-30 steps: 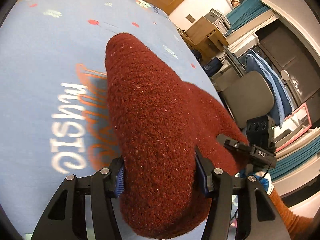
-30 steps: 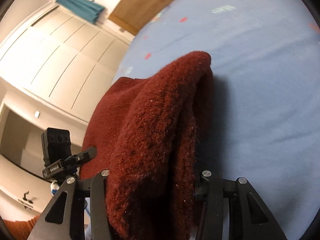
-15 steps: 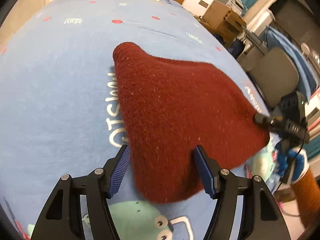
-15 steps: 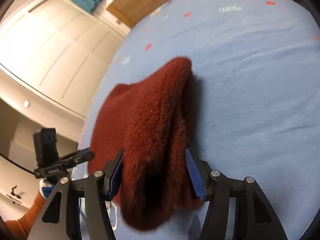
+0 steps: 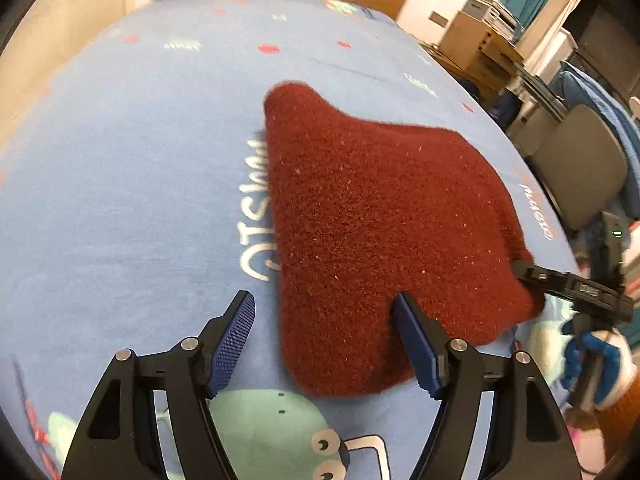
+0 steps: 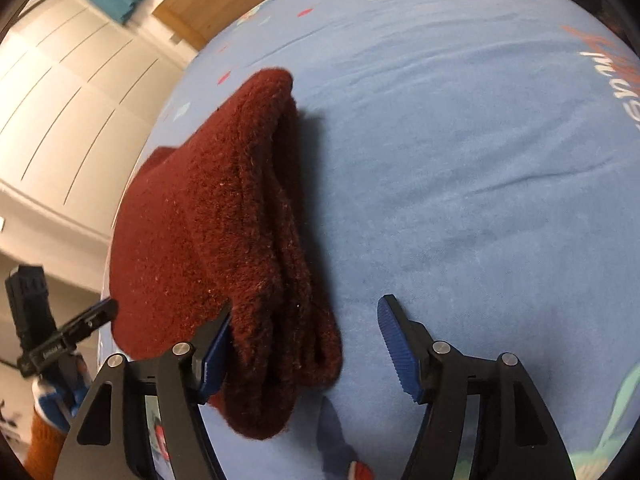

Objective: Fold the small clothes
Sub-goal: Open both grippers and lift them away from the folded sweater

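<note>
**Releasing the folded knit onto the bed**

Left wrist view: left gripper (image 5: 326,336) pointed down at the blue bedsheet (image 5: 120,184). Dark red knit garment (image 5: 372,216) lay flat on the sheet, covering part of the white printed lettering (image 5: 256,216). Jaws were opening; the garment's near corner sat between them, the right pad at its edge, the left pad clear, no pinch visible. Right gripper (image 5: 560,284) showed at the garment's far corner, held by a hand in a blue-white glove (image 5: 600,364). Chair (image 5: 580,168) and cardboard boxes (image 5: 476,40) stood beyond the bed.

Right wrist view: right gripper (image 6: 304,340) was over the same garment (image 6: 208,216), seen edge-on with stacked layers along the fold. Jaws were opening; the left pad touched the knit, the right pad was over bare sheet (image 6: 460,160), nothing clamped. Left gripper (image 6: 68,340) sat at the far left edge. White wardrobe doors (image 6: 60,92) stood behind.

Judgement: this looked like the let-go after a fold. To do it well, the pads should clear fully before backing off, both withdrawn straight along the sheet so the fuzzy knit doesn't snag and drag the top layer open. Corners appeared roughly matched; a light press could flatten the thick edge.
</note>
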Demonstrator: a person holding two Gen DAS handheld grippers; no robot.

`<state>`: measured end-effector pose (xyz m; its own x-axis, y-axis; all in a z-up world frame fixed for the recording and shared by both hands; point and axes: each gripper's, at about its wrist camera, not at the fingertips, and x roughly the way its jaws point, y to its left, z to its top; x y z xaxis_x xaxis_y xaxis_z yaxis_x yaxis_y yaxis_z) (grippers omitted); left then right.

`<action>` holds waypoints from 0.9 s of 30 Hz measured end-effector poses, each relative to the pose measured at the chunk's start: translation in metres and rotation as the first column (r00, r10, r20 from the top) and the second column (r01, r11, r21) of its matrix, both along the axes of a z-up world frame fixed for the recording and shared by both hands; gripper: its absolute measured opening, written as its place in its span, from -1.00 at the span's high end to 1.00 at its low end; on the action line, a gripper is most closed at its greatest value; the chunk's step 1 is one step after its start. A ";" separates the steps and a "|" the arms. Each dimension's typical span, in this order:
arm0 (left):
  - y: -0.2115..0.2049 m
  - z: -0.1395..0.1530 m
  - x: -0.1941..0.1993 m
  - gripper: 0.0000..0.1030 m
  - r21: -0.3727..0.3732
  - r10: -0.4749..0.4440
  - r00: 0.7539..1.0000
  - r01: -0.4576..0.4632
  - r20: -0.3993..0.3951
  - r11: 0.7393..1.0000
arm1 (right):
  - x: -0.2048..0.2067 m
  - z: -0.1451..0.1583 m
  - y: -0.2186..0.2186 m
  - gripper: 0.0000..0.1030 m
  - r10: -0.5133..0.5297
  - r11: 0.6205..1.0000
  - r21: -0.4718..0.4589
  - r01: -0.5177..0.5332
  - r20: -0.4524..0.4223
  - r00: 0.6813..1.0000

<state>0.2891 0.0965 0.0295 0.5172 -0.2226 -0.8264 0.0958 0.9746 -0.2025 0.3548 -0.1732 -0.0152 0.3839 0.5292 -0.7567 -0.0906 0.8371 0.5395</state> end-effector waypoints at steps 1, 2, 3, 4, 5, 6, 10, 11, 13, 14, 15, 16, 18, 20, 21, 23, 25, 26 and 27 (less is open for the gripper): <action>-0.004 0.005 -0.009 -0.29 0.028 0.010 1.000 -0.010 0.027 1.000 | -0.001 0.005 -0.001 -0.33 -0.006 1.000 -0.009 0.007 0.013 1.000; -0.007 0.011 -0.017 -0.29 0.047 0.020 0.999 -0.022 0.050 0.999 | -0.007 0.012 -0.004 -0.33 -0.012 1.000 -0.022 0.013 0.029 1.000; -0.010 0.016 -0.027 -0.30 0.063 0.038 0.997 -0.043 0.072 0.997 | -0.012 0.019 -0.007 -0.33 -0.017 0.999 -0.041 0.019 0.044 0.999; -0.013 0.022 -0.036 -0.30 0.073 0.060 0.994 -0.067 0.094 0.995 | -0.020 0.025 -0.009 -0.33 -0.022 0.997 -0.067 0.026 0.058 0.998; -0.017 0.027 -0.045 -0.30 0.078 0.081 0.990 -0.090 0.115 0.993 | -0.024 0.029 -0.010 -0.33 -0.026 0.996 -0.081 0.031 0.065 0.998; -0.017 0.031 -0.055 -0.30 0.085 0.104 0.985 -0.116 0.135 0.990 | -0.028 0.033 -0.008 -0.33 -0.030 0.995 -0.091 0.037 0.071 0.997; -0.025 0.042 -0.088 -0.30 0.123 0.171 0.966 -0.197 0.195 0.973 | -0.056 0.055 -0.002 -0.33 -0.029 0.988 -0.149 0.046 0.113 0.993; -0.028 0.045 -0.098 -0.31 0.137 0.181 0.961 -0.212 0.208 0.968 | -0.066 0.061 0.001 -0.33 -0.023 0.985 -0.165 0.044 0.128 0.991; -0.033 0.049 -0.111 -0.36 0.161 0.188 0.956 -0.227 0.225 0.960 | -0.083 0.072 0.007 -0.34 -0.015 0.983 -0.176 0.043 0.158 0.987; -0.036 0.051 -0.120 -0.37 0.174 0.190 0.953 -0.233 0.235 0.957 | -0.092 0.077 0.011 -0.35 -0.012 0.982 -0.183 0.045 0.174 0.985; -0.040 0.053 -0.123 -0.38 0.180 0.188 0.952 -0.233 0.240 0.956 | -0.098 0.080 0.019 -0.36 -0.011 0.980 -0.192 0.048 0.190 0.982; -0.041 0.055 -0.130 -0.44 0.183 0.187 0.951 -0.235 0.246 0.955 | -0.106 0.084 0.024 -0.36 -0.009 0.979 -0.199 0.050 0.202 0.979; -0.046 0.058 -0.142 -0.59 0.191 0.187 0.947 -0.241 0.260 0.952 | -0.125 0.092 0.030 -0.36 -0.008 0.976 -0.208 0.056 0.224 0.975; -0.050 0.060 -0.155 -0.67 0.197 0.182 0.942 -0.243 0.283 0.950 | -0.145 0.099 0.035 -0.36 -0.011 0.973 -0.221 0.068 0.250 0.968; -0.051 0.062 -0.163 -0.69 0.199 0.181 0.939 -0.245 0.291 0.949 | -0.154 0.102 0.036 -0.36 -0.012 0.971 -0.226 0.073 0.259 0.966; -0.055 0.063 -0.175 -0.77 0.190 0.175 0.937 -0.239 0.304 0.952 | -0.172 0.106 0.039 -0.37 -0.015 0.968 -0.236 0.082 0.271 0.962; -0.056 0.067 -0.184 -0.79 0.191 0.167 0.933 -0.236 0.319 0.953 | -0.186 0.109 0.042 -0.37 -0.019 0.965 -0.245 0.091 0.281 0.959; -0.057 0.068 -0.188 -0.79 0.192 0.164 0.931 -0.235 0.327 0.953 | -0.192 0.111 0.043 -0.37 -0.021 0.963 -0.250 0.097 0.289 0.957; -0.058 0.070 -0.192 -0.80 0.192 0.160 0.929 -0.234 0.334 0.953 | -0.200 0.114 0.043 -0.37 -0.024 0.962 -0.254 0.103 0.297 0.955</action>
<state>0.0966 0.0383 0.1000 0.7700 0.0829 -0.6326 -0.0804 0.9962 0.0327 0.1551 -0.1301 0.0984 0.6326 0.2935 -0.7167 -0.1514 0.9544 0.2572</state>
